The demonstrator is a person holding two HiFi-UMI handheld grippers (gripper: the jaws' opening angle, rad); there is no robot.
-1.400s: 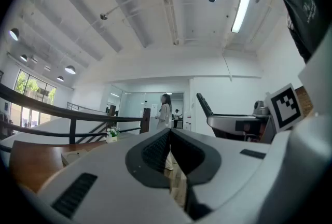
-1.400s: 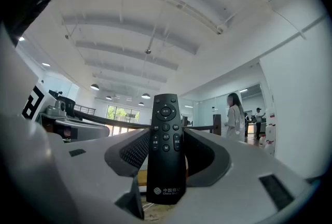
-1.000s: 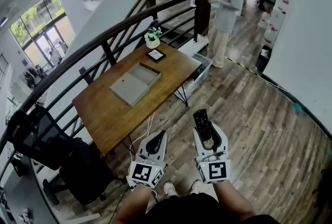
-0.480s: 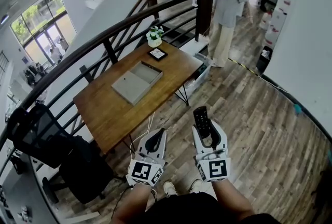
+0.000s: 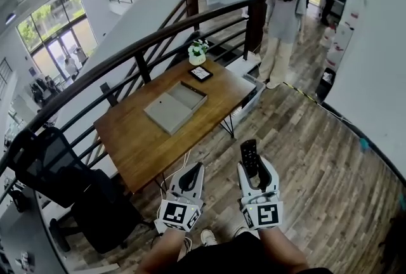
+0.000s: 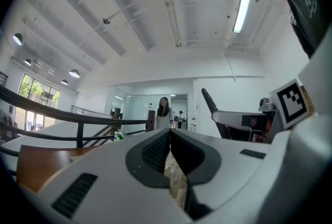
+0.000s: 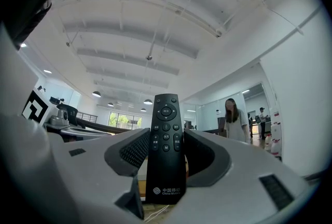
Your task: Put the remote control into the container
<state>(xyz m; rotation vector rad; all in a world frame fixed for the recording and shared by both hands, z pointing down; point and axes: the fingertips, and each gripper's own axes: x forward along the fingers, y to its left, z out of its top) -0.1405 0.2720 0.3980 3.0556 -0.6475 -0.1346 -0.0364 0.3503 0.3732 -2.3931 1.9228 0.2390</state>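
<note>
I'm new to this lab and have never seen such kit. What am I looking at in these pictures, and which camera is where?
There is no robot here: a person holds a two-jaw gripper in each hand. The head view comes from a camera on that person's head and looks down over both grippers and a wood floor. The other two views come from cameras that ride on each gripper and look along its jaws.

The right gripper has its jaws closed on a black remote control, which stands between them. The left gripper holds nothing, and its jaws are together.

Ahead stands a wooden table. On it lie a flat grey container, a small potted plant and a dark square item. Another person stands beyond the table.
</note>
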